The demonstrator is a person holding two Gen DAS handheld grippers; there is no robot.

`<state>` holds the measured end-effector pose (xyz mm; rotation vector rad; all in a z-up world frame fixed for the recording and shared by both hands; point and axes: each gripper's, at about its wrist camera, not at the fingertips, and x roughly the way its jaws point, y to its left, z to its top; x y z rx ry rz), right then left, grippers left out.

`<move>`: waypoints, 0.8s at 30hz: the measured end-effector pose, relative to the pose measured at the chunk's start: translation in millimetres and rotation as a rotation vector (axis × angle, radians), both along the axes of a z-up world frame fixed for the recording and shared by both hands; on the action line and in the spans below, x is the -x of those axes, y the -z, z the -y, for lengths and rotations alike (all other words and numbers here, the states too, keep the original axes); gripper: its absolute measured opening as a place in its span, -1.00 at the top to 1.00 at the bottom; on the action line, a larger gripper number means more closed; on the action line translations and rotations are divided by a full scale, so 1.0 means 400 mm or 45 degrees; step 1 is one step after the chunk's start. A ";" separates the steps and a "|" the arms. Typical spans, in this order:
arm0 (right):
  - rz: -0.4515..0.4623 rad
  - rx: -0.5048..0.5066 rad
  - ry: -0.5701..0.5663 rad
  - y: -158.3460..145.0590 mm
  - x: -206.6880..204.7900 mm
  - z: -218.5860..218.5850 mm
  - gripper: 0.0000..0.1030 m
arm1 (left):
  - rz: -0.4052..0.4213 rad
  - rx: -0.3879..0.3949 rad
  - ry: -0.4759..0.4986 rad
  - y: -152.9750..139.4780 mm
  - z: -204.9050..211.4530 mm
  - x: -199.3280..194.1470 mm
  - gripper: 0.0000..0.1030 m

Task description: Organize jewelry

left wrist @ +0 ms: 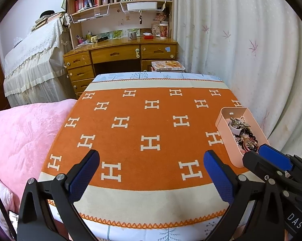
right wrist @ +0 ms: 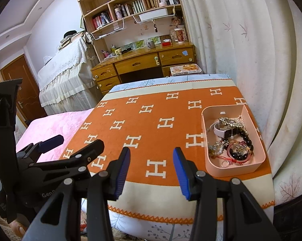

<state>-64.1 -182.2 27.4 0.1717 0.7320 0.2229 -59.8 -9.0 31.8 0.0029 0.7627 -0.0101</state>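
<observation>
A pink tray (left wrist: pixel 225 140) (right wrist: pixel 231 170) sits at the right side of an orange blanket (left wrist: pixel 130 108) (right wrist: pixel 151 108) with white H marks. Jewelry (left wrist: pixel 243 134) is heaped in the tray: a white watch (right wrist: pixel 219 131), a black bead bracelet (right wrist: pixel 246 138), a pink and red bracelet (right wrist: pixel 240 150) and pearl strands. My left gripper (left wrist: pixel 151 172) (right wrist: pixel 71 145) hangs open over the blanket's near edge, nothing between its blue pads. My right gripper (right wrist: pixel 152 170) (left wrist: pixel 255 153) is open too and holds nothing, just left of the tray's near corner.
A white curtain (right wrist: pixel 261 60) hangs close behind the tray on the right. A pink quilt (left wrist: pixel 20 132) lies to the left of the blanket. Across the room stand a wooden desk (left wrist: pixel 118 52) with bookshelves and a cloth-covered piece of furniture (left wrist: pixel 30 64).
</observation>
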 end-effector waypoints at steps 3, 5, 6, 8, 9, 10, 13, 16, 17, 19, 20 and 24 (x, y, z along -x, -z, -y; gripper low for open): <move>0.001 0.000 0.003 0.000 -0.001 0.001 0.13 | -0.001 -0.001 0.002 0.000 0.000 -0.002 -0.99; 0.001 -0.001 0.003 0.000 -0.003 0.002 0.13 | -0.003 -0.002 0.004 0.002 0.002 -0.002 -0.99; 0.001 0.000 0.001 -0.001 -0.002 0.003 0.13 | -0.003 -0.002 0.004 0.001 0.003 -0.003 -0.99; 0.003 -0.001 0.002 -0.001 -0.003 0.003 0.13 | -0.002 -0.004 0.006 0.002 0.006 -0.004 -0.99; 0.003 0.000 0.002 -0.001 -0.003 0.004 0.13 | -0.002 -0.005 0.005 0.002 0.006 -0.004 -0.99; 0.004 0.000 0.002 -0.001 -0.004 0.004 0.13 | -0.001 -0.005 0.005 0.002 0.006 -0.004 -0.99; 0.002 0.000 0.000 0.000 -0.002 0.005 0.13 | 0.000 -0.008 0.009 0.000 0.011 -0.006 -0.99; 0.004 -0.001 0.002 0.000 -0.008 0.008 0.13 | -0.001 -0.015 0.016 0.002 0.016 -0.008 -0.99; 0.003 -0.003 0.000 0.000 -0.007 0.010 0.13 | -0.002 -0.012 0.015 0.002 0.017 -0.008 -0.99; 0.002 -0.004 -0.001 0.000 -0.008 0.009 0.13 | -0.002 -0.013 0.015 0.002 0.020 -0.007 -0.99; 0.003 -0.003 0.000 0.000 -0.008 0.010 0.13 | -0.002 -0.013 0.015 0.002 0.019 -0.007 -0.99; 0.005 -0.003 0.000 0.001 -0.007 0.010 0.13 | 0.000 -0.012 0.015 0.002 0.019 -0.007 -0.99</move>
